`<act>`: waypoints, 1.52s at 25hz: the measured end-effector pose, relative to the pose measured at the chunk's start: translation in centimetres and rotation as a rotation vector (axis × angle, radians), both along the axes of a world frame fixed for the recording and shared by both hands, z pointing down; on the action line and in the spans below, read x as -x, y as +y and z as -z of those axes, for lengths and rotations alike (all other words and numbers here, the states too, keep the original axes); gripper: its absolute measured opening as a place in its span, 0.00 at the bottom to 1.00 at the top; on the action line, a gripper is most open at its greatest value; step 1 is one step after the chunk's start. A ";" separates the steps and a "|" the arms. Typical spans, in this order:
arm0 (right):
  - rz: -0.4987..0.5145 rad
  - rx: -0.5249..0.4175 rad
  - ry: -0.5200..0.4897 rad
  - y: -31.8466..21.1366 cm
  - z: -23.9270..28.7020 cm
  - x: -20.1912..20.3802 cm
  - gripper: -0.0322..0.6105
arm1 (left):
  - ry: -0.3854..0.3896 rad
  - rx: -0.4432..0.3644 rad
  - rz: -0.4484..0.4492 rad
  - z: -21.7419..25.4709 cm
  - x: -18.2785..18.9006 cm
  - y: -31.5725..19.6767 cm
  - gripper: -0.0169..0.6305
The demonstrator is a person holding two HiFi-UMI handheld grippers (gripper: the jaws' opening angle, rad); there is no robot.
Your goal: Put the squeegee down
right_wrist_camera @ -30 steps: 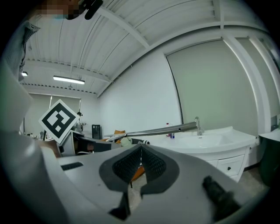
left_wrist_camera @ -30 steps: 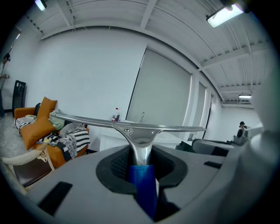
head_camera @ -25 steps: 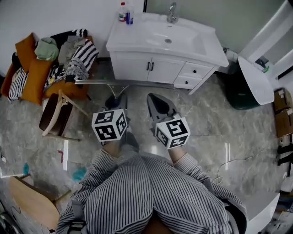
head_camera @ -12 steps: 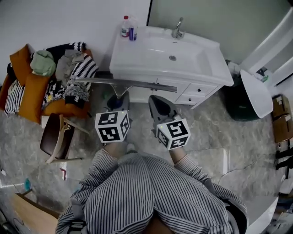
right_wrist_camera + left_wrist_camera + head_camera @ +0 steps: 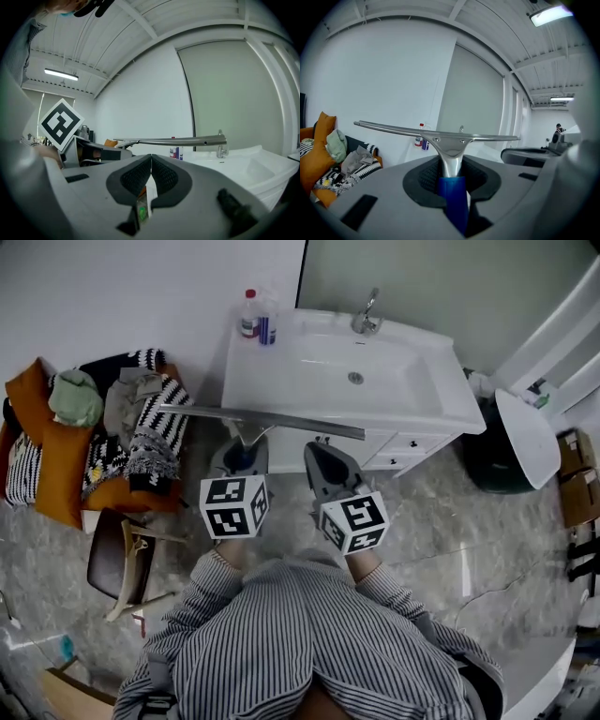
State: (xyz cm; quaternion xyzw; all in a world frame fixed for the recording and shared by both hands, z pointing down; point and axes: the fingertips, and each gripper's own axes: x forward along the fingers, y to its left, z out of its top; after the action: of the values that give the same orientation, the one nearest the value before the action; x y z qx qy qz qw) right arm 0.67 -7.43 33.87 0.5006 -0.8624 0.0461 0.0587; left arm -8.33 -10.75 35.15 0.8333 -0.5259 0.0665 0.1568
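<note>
One blue-handled, steel-bladed squeegee (image 5: pixel 451 151)

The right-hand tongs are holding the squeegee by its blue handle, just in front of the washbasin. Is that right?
Not quite. It is the left tongs that hold the squeegee by its blue handle, in front of the washbasin. The left gripper view shows the handle clamped between them. The right tongs are closed on nothing.

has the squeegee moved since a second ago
Yes. In the head view the squeegee has come toward the sink: its blade was by the cabinet's foot, now just under the sink's edge.
</note>
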 end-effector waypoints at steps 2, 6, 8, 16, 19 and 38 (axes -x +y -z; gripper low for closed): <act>-0.001 0.017 -0.010 -1.4 -0.4 -0.2 0.07 | -0.001 0.017 -0.011 -0.5 -0.3 -1.3 0.18; 0.013 0.042 -0.022 -3.8 -1.1 -0.3 0.07 | 0.006 0.041 -0.002 -1.5 -0.4 -3.6 0.18; 0.019 0.044 -0.023 -5.1 -1.4 -0.4 0.07 | 0.007 0.048 0.002 -1.8 -0.4 -4.8 0.18; 0.054 0.069 -0.056 -11.9 -2.2 -1.2 0.07 | 0.001 0.056 0.025 -2.4 -1.2 -11.4 0.18; 0.059 0.060 -0.056 -14.9 -1.9 -1.9 0.07 | -0.002 0.060 0.035 -2.6 -1.7 -14.0 0.18; 0.169 0.052 -0.063 -29.4 -1.8 -5.4 0.07 | -0.012 0.053 0.177 -2.4 -4.1 -27.7 0.18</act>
State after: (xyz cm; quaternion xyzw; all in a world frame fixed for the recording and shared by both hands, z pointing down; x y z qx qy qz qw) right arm 6.11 -36.78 35.63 0.4227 -0.9015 0.0792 0.0482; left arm -4.23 -38.44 37.53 0.7788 -0.5964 0.0714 0.1809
